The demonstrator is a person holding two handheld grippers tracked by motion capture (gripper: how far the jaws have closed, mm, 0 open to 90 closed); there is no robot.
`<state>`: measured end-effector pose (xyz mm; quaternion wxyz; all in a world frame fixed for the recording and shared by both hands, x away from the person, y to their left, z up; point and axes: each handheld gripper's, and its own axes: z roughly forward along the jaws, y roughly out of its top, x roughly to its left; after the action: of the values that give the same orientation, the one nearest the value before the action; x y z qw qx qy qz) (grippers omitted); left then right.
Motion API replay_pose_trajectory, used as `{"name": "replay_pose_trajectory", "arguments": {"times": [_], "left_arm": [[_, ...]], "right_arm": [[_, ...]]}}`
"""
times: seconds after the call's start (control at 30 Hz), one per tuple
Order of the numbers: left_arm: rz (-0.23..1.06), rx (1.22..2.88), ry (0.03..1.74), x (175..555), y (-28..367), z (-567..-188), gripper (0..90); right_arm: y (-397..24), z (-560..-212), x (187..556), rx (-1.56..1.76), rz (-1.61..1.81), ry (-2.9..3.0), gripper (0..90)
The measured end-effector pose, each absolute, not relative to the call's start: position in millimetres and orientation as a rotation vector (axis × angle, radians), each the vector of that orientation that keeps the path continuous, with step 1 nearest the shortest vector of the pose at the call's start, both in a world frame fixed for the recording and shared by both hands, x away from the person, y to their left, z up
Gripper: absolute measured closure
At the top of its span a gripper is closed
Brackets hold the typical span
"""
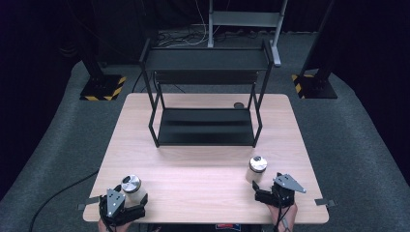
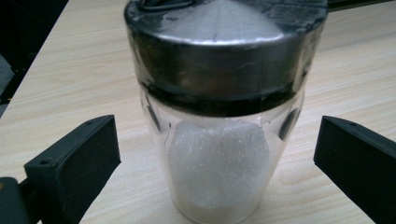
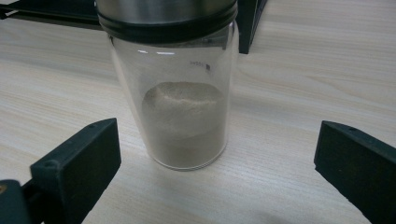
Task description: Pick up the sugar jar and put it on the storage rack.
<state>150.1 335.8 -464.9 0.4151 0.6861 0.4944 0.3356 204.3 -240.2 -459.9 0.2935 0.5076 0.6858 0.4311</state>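
my left gripper (image 1: 126, 202) has its jaws spread wide either side of the white-powder jar (image 2: 219, 116), not touching it; the right gripper (image 1: 261, 192) gapes likewise at the tan-powder jar (image 3: 180, 88). both jars stand upright near the table's (image 1: 203, 179) front edge, lids up.

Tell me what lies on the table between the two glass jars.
Nothing: in the high view the wooden table is bare from the left jar to the right jar. The black rack stands farther back.
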Motion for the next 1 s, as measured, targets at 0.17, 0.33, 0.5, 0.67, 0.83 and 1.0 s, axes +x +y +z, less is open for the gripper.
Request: {"name": "replay_pose_trajectory", "arguments": {"times": [0.17,0.33,0.5,0.67,0.83,1.0], "left_arm": [[0.839,1.734,1.249,156.3,332.7,-464.2,0.0],[0.83,1.741,1.252,165.4,329.1,-462.9,0.0],[0.821,1.739,1.257,173.2,327.9,-463.1,0.0],[0.812,1.743,1.251,178.9,327.2,-463.2,0.0],[0.809,1.742,1.243,182.5,326.3,-461.9,0.5],[0.802,1.75,1.246,182.6,326.2,-460.8,16.7]], "right_arm": [[-240.1,-459.7,204.6,1.351,1.146,1.83,0.0],[-240.4,-459.2,205.6,1.348,1.145,1.839,0.0],[-240.2,-459.2,205.5,1.348,1.144,1.838,0.0],[-239.1,-457.6,207.4,1.346,1.132,1.854,0.0],[-239.1,-457.6,207.4,1.346,1.131,1.854,0.1],[-239.3,-457.6,207.0,1.341,1.131,1.858,0.2]]}}
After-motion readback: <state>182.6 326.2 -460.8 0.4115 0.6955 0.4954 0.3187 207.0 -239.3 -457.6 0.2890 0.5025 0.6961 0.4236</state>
